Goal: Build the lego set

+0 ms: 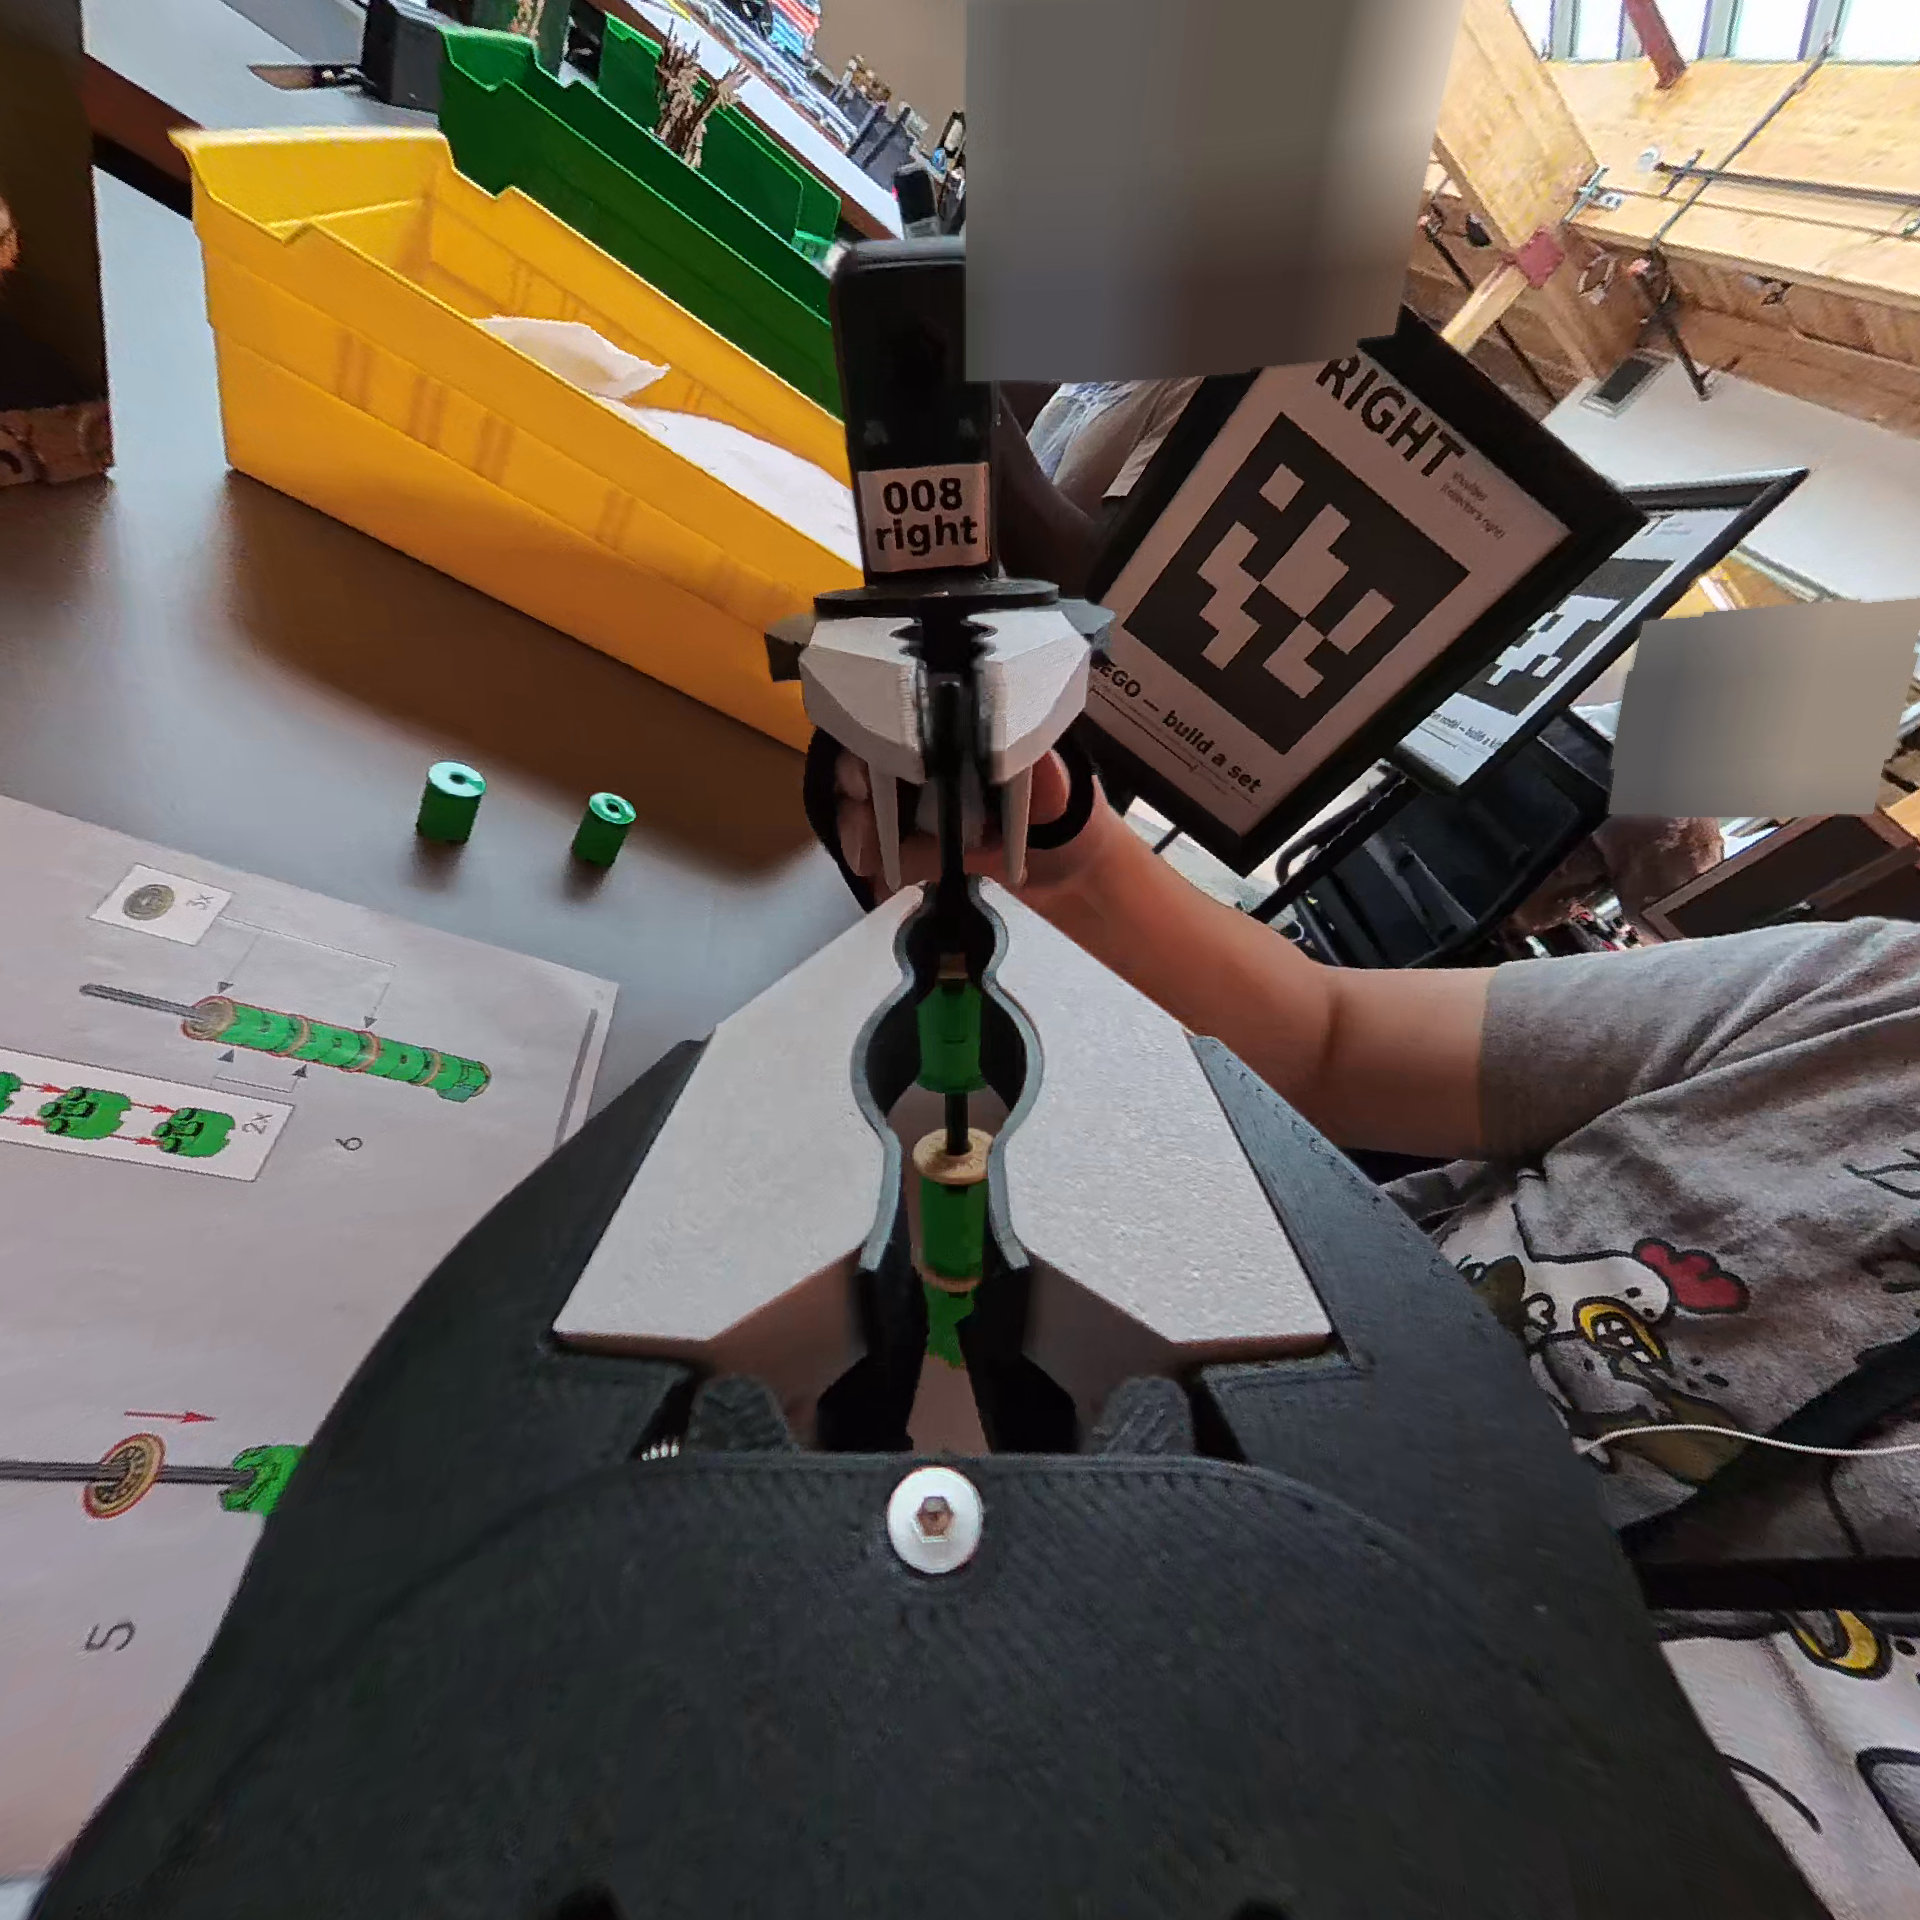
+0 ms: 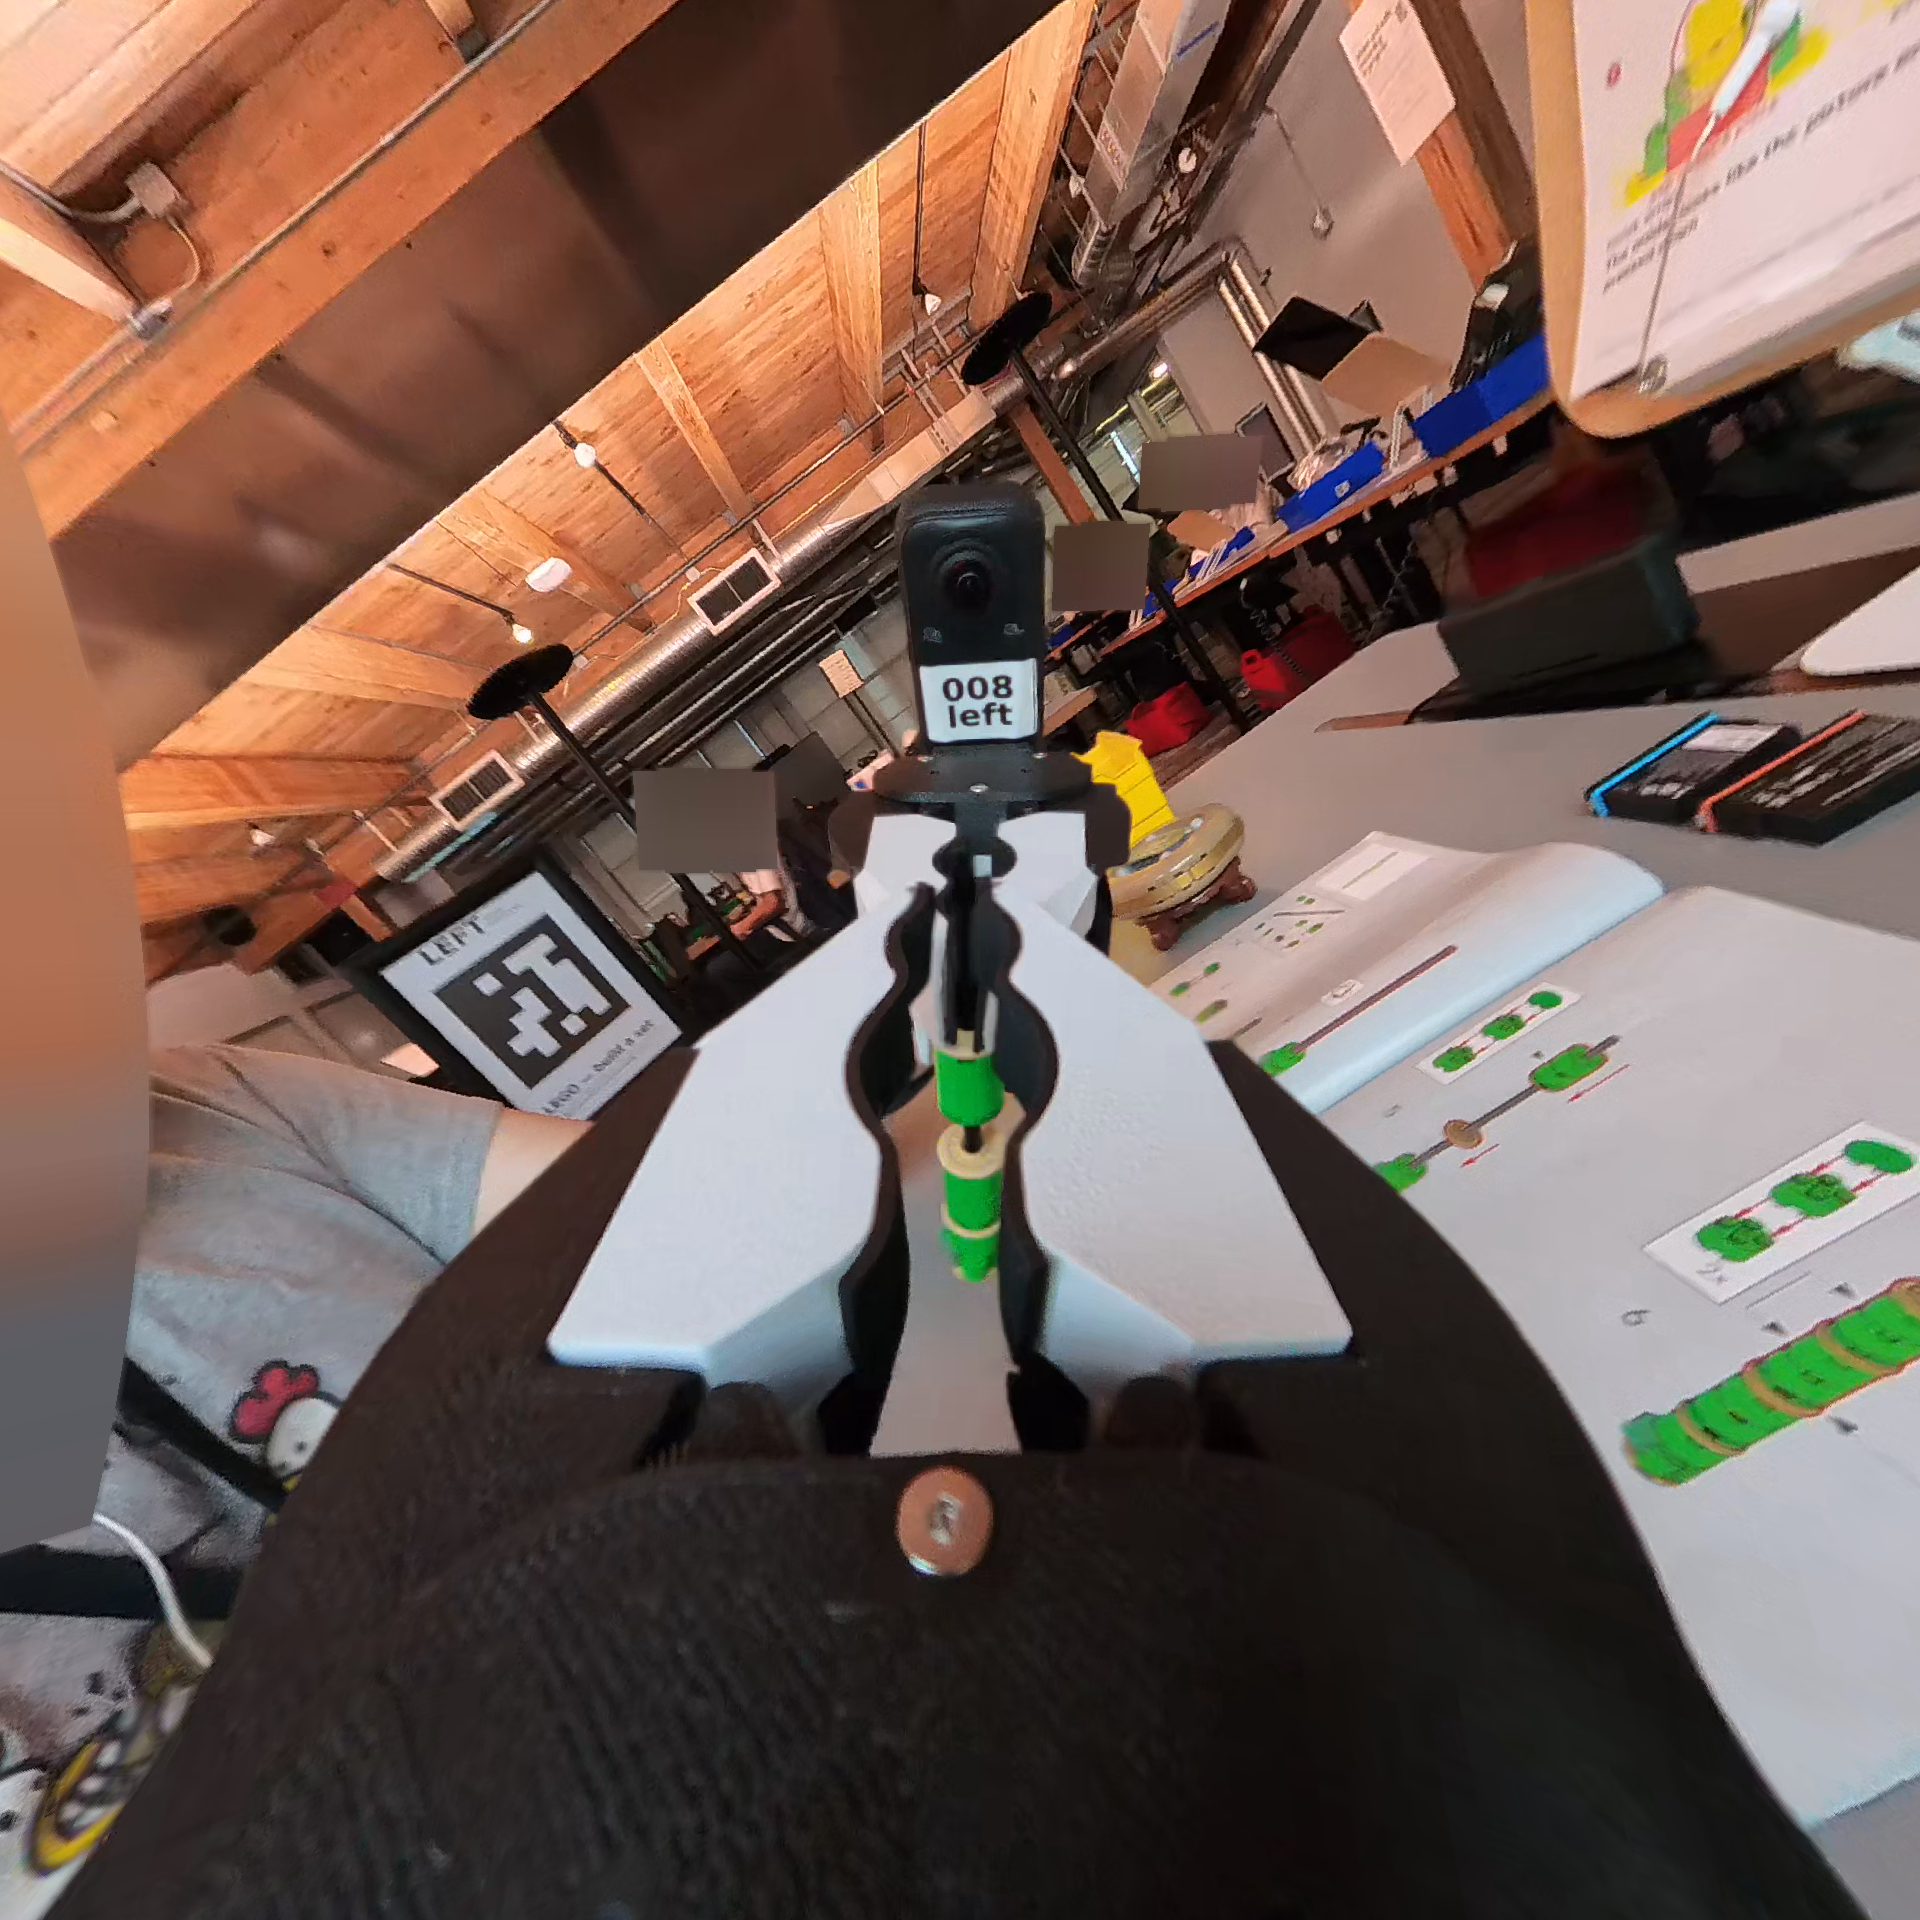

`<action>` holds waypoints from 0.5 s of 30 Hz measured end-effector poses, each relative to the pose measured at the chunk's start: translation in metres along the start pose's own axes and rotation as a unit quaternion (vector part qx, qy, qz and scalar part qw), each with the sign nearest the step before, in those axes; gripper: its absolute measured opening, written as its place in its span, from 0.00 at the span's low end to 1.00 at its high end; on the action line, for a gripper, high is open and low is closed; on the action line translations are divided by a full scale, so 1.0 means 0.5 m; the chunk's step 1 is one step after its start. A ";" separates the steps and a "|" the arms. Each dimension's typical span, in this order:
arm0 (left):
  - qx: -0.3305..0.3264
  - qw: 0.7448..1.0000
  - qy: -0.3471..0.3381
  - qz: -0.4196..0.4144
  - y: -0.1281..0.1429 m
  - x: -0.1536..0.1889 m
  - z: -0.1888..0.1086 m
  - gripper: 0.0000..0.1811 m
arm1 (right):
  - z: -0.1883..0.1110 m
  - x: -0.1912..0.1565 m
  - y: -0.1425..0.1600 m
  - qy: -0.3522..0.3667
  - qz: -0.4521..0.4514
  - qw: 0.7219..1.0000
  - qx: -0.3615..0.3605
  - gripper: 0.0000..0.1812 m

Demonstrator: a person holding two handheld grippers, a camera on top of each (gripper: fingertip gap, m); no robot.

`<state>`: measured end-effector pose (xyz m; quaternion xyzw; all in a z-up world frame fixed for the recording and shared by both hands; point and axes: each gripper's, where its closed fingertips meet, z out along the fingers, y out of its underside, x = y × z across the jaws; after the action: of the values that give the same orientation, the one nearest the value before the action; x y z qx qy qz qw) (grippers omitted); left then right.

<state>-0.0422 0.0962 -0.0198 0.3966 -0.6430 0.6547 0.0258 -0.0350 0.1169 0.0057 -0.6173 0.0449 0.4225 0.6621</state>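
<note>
A thin black axle point(image 1: 951, 883) carries green cylinders point(image 1: 951, 1029) and tan discs point(image 1: 951, 1158). It runs down through the gap between my fingers. My left gripper point(image 1: 951, 909) is shut on the axle near its bare upper part. My right gripper point(image 1: 951, 748) faces it tip to tip and is also shut on the axle. In the right wrist view the same stack of green cylinders point(image 2: 968, 1081) and tan discs point(image 2: 966, 1153) shows between the fingers of my right gripper point(image 2: 961, 914), with my left gripper point(image 2: 977, 873) just beyond. Two loose green cylinders point(image 1: 450, 800) point(image 1: 603, 828) lie on the dark table.
The open instruction booklet point(image 1: 260, 1195) lies at the left, and in the right wrist view point(image 2: 1558, 1195) at the right. A yellow bin point(image 1: 416, 416) with white paper and a green bin point(image 1: 644, 177) stand behind. Framed marker boards point(image 1: 1330, 582) and a person's arm point(image 1: 1195, 997) are close.
</note>
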 end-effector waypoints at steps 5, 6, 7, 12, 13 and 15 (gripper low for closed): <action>0.007 0.998 -0.056 0.002 -0.010 -0.042 -0.063 0.00 | -0.059 0.060 -0.034 0.179 -0.170 0.969 -0.024 0.11; 0.011 0.998 -0.059 -0.004 -0.011 -0.048 -0.074 0.00 | -0.087 0.085 -0.043 0.250 -0.224 0.941 -0.042 0.11; 0.018 0.998 -0.058 -0.011 -0.014 -0.053 -0.084 0.00 | -0.114 0.103 -0.053 0.313 -0.277 0.906 -0.062 0.10; 0.028 0.997 -0.069 -0.028 -0.016 -0.070 -0.115 0.00 | -0.185 0.142 -0.061 0.425 -0.328 0.835 -0.118 0.09; 0.027 0.997 -0.073 -0.027 -0.016 -0.073 -0.118 0.00 | -0.196 0.156 -0.051 0.436 -0.309 0.834 -0.135 0.10; 0.025 0.996 -0.076 -0.026 -0.014 -0.076 -0.121 0.00 | -0.218 0.183 -0.027 0.455 -0.274 0.830 -0.169 0.11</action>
<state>-0.0419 0.1675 -0.0265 0.4622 -0.6160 0.6377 -0.0156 0.0819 0.0714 -0.0623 -0.8293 0.0981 -0.1035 0.5404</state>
